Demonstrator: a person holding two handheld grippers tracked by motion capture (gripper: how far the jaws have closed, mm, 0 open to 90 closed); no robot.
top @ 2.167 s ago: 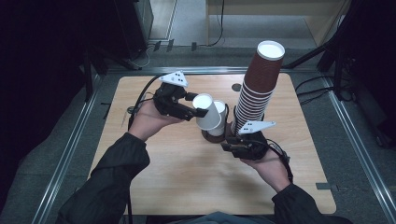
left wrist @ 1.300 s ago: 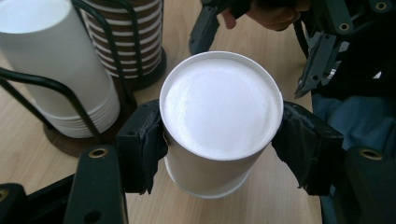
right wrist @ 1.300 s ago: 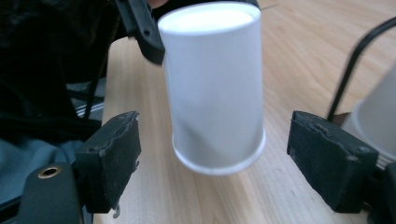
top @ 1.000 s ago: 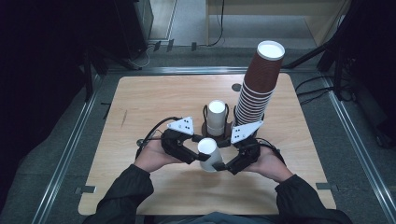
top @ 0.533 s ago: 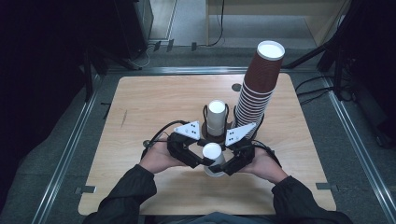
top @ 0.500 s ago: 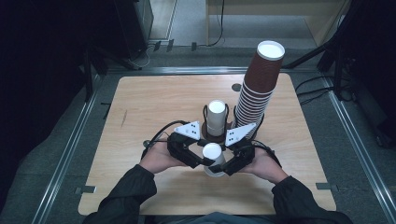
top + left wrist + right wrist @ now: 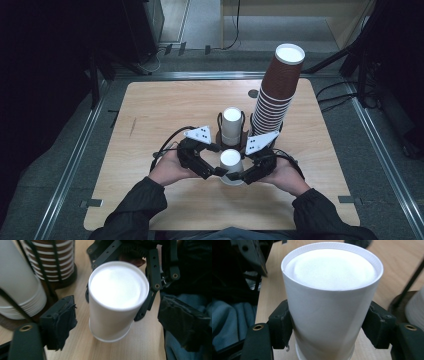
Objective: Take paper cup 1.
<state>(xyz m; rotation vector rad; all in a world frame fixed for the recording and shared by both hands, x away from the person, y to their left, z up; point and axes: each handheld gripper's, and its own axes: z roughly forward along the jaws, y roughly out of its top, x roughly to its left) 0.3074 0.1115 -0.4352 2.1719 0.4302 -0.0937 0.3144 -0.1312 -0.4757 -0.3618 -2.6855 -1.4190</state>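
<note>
1. Right gripper view showed the right gripper (image 7: 329, 330) closing its jaws onto the inverted white cup (image 7: 329, 302), pads pressing both sides.
2. The left gripper (image 7: 125, 322) had just opened – pads clear of the cup.
3. The cup stood on the table (image 7: 150, 110), before the white stack (image 7: 232, 127).
4. Handover step, likely; next, the left withdraws.

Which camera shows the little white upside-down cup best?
The right gripper view: the white cup stands close and sharp there, with the right gripper pads against both its sides. The left gripper view shows the cup farther off, between that gripper's open jaws and clear of them. The high view shows it small, between both hands.
</note>
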